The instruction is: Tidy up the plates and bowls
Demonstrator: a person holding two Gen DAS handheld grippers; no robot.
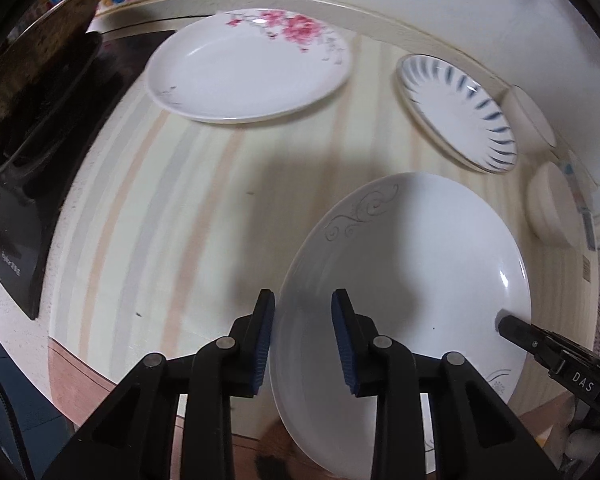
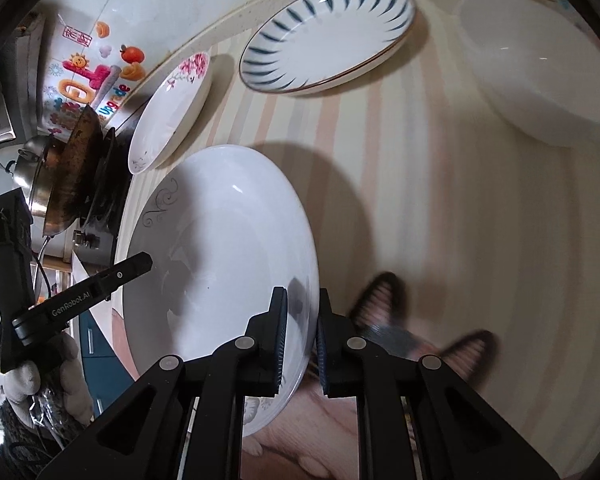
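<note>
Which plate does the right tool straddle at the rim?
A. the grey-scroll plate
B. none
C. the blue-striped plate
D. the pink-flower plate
A: in the right wrist view the right tool has one finger on each side of the rim of the grey-scroll plate; the other plates lie farther back.

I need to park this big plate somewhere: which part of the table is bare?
Bare striped table lies between the floral plate, the stove and the swirl plate. The right side is crowded: blue-striped plate and two bowls.
</note>
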